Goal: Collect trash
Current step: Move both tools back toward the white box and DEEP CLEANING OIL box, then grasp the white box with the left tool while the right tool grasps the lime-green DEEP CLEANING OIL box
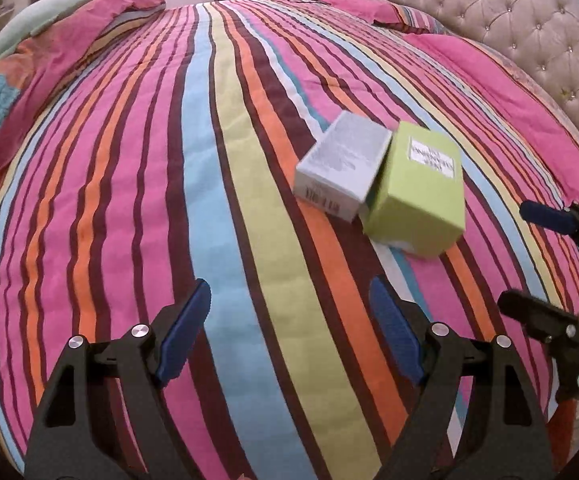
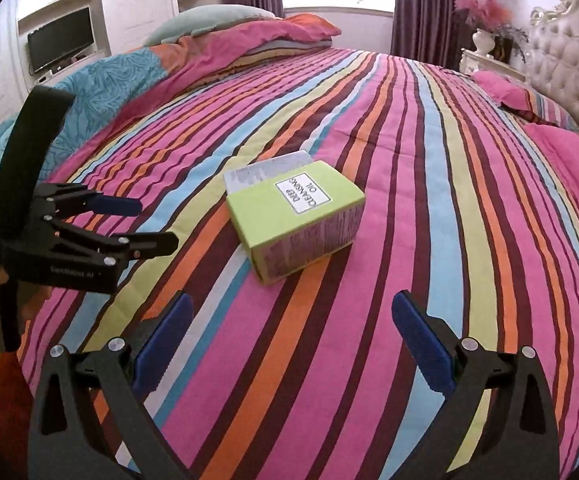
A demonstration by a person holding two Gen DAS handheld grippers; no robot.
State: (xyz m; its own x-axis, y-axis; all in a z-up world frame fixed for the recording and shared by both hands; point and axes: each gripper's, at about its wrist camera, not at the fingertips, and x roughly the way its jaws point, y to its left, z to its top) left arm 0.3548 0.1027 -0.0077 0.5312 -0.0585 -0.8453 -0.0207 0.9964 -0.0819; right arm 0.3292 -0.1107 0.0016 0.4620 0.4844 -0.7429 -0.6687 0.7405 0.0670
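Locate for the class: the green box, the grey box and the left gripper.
green box (image 2: 289, 212): right wrist view, top face.
grey box (image 1: 343, 162): left wrist view, top face.
left gripper (image 1: 289, 332): left wrist view, between fingertips.

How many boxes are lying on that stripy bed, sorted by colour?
Green box: 1
Grey-white box: 1
Total: 2 boxes, lying side by side on the striped bedspread.

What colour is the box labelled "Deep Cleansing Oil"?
Lime green, with a white label; the cleansing oil box shows best in the right wrist view.
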